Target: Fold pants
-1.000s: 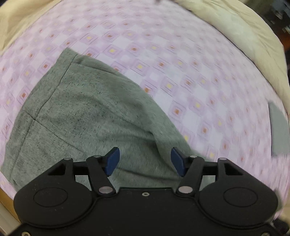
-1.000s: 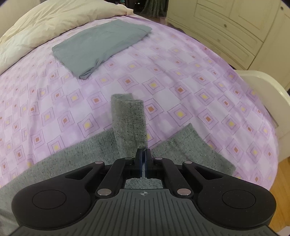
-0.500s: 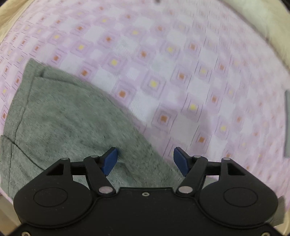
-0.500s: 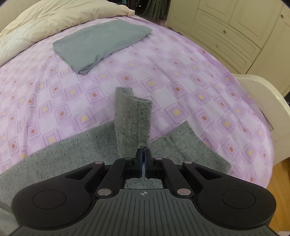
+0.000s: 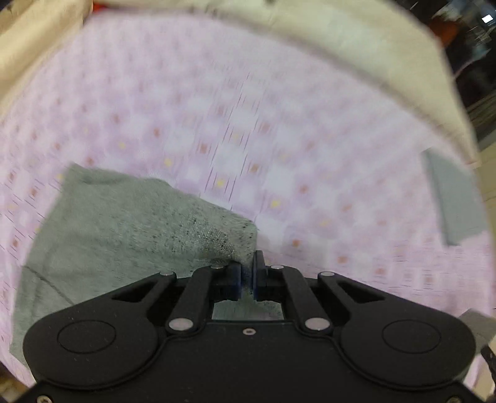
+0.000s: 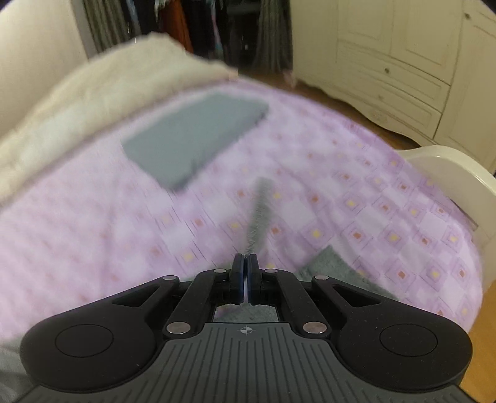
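A bed with lilac checked sheet [image 6: 356, 192] bears grey pants [image 5: 124, 223], a folded blue-grey garment [image 6: 195, 136] and a cream duvet [image 6: 86, 102].

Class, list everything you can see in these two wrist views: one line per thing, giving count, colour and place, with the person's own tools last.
pants: one, speckled grey-green, on the near part of the bed, pinched up at two spots
folded cloth: one, blue-grey, farther up the bed, near the duvet
bedsheet: one, lilac with square pattern, covering the bed
duvet: one, cream, along the bed's far side
footboard: one, cream, at the bed's right edge
wardrobe: one, cream, beyond the bed
hanging clothes: several, dark, in the background
left tool: one, black, shut on pants
right tool: one, black, shut on pants
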